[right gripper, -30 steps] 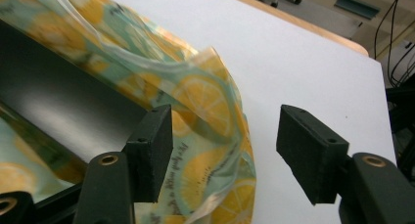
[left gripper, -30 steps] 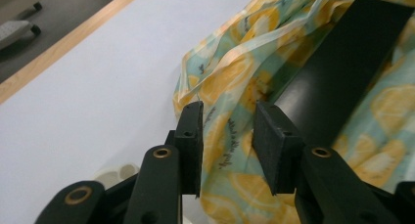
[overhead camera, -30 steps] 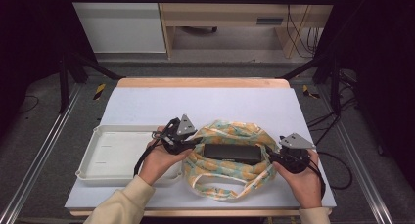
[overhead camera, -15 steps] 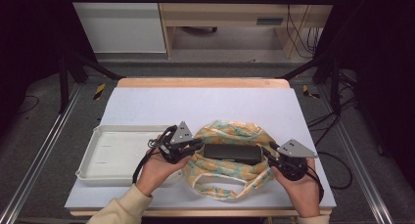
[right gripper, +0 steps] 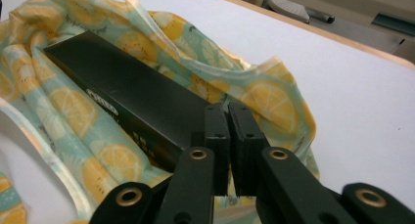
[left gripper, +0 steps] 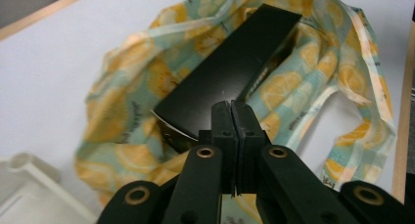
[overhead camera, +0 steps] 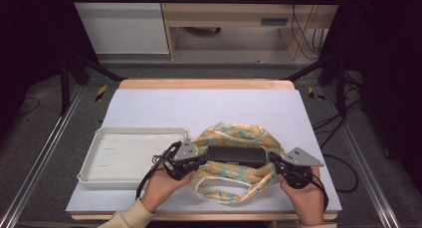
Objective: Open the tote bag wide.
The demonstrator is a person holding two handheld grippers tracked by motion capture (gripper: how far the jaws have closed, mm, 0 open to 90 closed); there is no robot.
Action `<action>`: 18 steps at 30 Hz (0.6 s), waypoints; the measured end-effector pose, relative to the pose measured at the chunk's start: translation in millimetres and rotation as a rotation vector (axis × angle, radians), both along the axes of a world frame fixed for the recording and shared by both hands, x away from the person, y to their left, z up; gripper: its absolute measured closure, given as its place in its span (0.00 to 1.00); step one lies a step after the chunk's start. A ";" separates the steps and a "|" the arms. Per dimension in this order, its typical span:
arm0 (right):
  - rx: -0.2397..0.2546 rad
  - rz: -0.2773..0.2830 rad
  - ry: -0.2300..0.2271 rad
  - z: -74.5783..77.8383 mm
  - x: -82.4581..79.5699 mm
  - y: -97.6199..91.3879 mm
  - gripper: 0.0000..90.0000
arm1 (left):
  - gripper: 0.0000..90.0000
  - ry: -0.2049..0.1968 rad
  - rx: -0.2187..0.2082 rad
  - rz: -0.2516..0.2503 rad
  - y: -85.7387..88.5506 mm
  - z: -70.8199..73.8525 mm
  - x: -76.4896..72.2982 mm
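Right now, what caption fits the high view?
Two grippers, left and right, pinch a lemon-print bag holding a black box.

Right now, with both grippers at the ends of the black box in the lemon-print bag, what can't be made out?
- Whether the left gripper pinches bag cloth: in the left gripper view its shut jaws cover their own tips.
- The same for the right gripper in the right gripper view.
- The white print on the black box: too small and blurred.
- What lies under the box: the lemon-print bag folds around it in the high view.
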State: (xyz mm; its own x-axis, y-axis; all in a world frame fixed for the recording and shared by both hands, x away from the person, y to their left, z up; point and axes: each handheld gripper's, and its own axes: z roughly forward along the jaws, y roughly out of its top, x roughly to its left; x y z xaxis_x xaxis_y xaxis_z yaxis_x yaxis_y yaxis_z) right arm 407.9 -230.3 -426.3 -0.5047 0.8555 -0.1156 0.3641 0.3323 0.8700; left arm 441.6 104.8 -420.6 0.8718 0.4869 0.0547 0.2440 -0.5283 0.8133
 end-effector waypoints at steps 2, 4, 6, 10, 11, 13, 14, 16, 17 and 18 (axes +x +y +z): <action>-0.004 -0.001 0.015 -4.0 0.3 -1.7 0.99 | 0.99 0.004 0.001 -0.004 -2.1 -2.9 -1.1; -0.008 -0.007 0.032 -8.1 1.9 -4.0 0.99 | 0.99 0.008 -0.007 -0.004 -3.4 -5.2 -2.0; -0.008 -0.018 0.053 -12.1 3.8 -6.4 1.00 | 0.99 0.008 -0.005 -0.004 -5.0 -7.1 -3.2; -0.010 -0.027 0.081 -17.7 5.9 -8.7 1.00 | 0.99 0.006 0.000 0.000 -8.1 -11.3 -5.3; -0.013 -0.028 0.083 -18.8 6.2 -9.1 1.00 | 0.99 0.007 -0.002 0.003 -8.2 -11.6 -5.1; -0.015 -0.023 0.093 -20.6 6.5 -8.6 1.00 | 1.00 0.013 -0.005 0.005 -7.5 -12.0 -4.2; -0.017 -0.024 0.099 -21.5 6.6 -8.3 1.00 | 1.00 0.011 -0.004 0.005 -7.7 -12.7 -4.1; -0.023 -0.018 0.106 -23.3 7.7 -8.0 1.00 | 1.00 0.016 0.009 0.001 -9.0 -15.6 -4.8; -0.023 -0.020 0.115 -24.0 7.8 -7.5 1.00 | 1.00 0.016 0.013 0.000 -9.7 -16.8 -5.3; -0.024 -0.017 0.120 -24.6 8.1 -7.3 1.00 | 1.00 0.015 0.020 -0.002 -10.4 -17.8 -5.8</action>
